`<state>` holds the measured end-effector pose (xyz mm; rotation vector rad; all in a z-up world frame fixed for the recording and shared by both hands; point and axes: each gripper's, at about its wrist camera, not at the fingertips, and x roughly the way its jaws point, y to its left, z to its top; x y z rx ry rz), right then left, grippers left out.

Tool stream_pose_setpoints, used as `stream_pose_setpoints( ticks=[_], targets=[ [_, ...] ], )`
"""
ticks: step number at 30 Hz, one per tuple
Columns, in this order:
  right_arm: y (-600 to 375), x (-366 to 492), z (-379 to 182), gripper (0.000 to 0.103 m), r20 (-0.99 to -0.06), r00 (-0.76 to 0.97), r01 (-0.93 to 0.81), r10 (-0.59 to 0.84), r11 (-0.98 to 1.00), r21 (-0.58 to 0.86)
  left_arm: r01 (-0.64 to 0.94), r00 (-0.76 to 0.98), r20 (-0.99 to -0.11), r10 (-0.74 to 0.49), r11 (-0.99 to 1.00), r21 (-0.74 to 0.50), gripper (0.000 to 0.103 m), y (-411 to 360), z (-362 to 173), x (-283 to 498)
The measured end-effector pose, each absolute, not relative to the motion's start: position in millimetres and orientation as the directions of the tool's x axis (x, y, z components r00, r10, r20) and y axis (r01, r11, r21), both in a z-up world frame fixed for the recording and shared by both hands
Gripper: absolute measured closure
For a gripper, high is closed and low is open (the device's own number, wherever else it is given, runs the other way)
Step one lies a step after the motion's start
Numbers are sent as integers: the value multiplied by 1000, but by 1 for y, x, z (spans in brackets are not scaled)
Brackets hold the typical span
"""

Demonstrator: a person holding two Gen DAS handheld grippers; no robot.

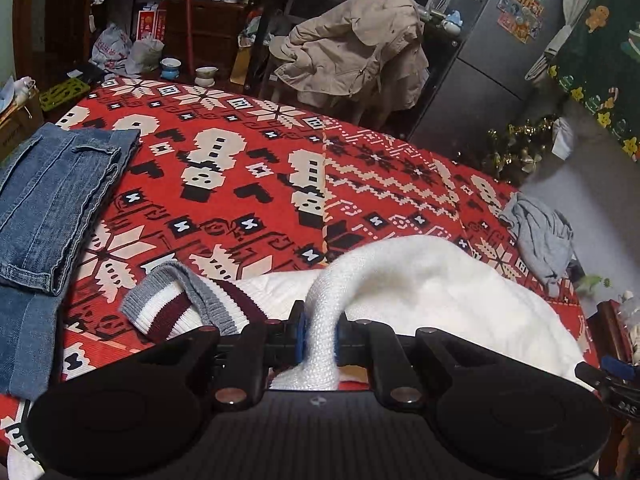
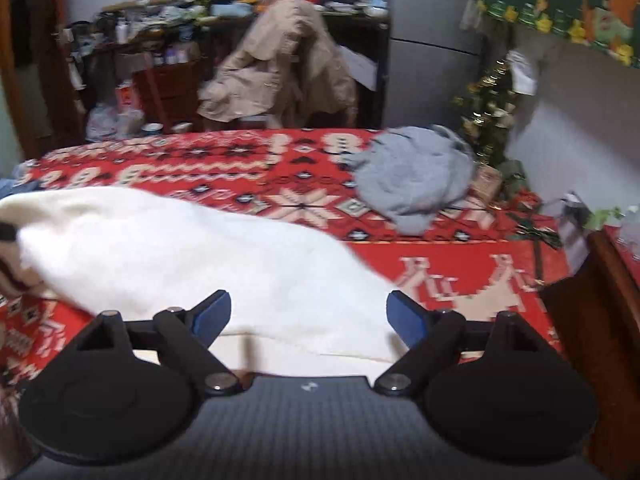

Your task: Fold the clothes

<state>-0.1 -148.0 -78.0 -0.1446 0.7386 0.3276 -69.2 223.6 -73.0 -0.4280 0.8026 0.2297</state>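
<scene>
A white knit sweater (image 1: 432,280) with a grey, white and maroon striped collar (image 1: 180,304) lies on the red patterned bed cover (image 1: 240,184). My left gripper (image 1: 319,330) is shut on a raised fold of the white sweater and holds it up off the bed. In the right wrist view the same white sweater (image 2: 180,248) stretches across the bed. My right gripper (image 2: 308,316) is open, its blue pads (image 2: 212,316) spread wide just over the sweater's near edge, holding nothing.
Folded blue jeans (image 1: 52,200) lie at the left of the bed. A crumpled grey garment (image 2: 412,180) sits at the far right, also in the left wrist view (image 1: 540,236). A beige coat (image 1: 352,48) hangs on a chair behind the bed. A wooden nightstand (image 2: 600,280) stands right.
</scene>
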Motion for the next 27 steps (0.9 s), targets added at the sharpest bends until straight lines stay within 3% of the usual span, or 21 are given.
stream_pose_setpoints(
  ticks=[3,6,9,11,13,19,27],
  targets=[
    [-162,18,-95,14,-749,647,-273,146,961,-48,-357,670,-742,38,892,-277,91,220,-78,-69],
    [-184,27,-107,21,-773,614,-197,159,979,45,-356,665,-746,30,891,-283,91,222,-80,-69],
    [-200,35,-117,41,-797,564,-148,218,976,162,-359,647,-763,-2,881,-307,91,226,-84,-66],
    [-202,36,-120,73,-804,548,-146,231,973,180,-359,645,-764,-8,879,-312,91,225,-84,-66],
    [-203,36,-117,91,-791,550,-160,269,963,216,-356,651,-759,-9,879,-316,92,224,-82,-65],
    [-195,51,-86,95,-750,580,-167,317,948,271,-334,702,-711,-30,869,-366,92,237,-43,-45],
    [-138,115,16,96,-618,664,-332,421,907,261,-297,786,-618,38,898,-323,93,252,43,15]
  ],
)
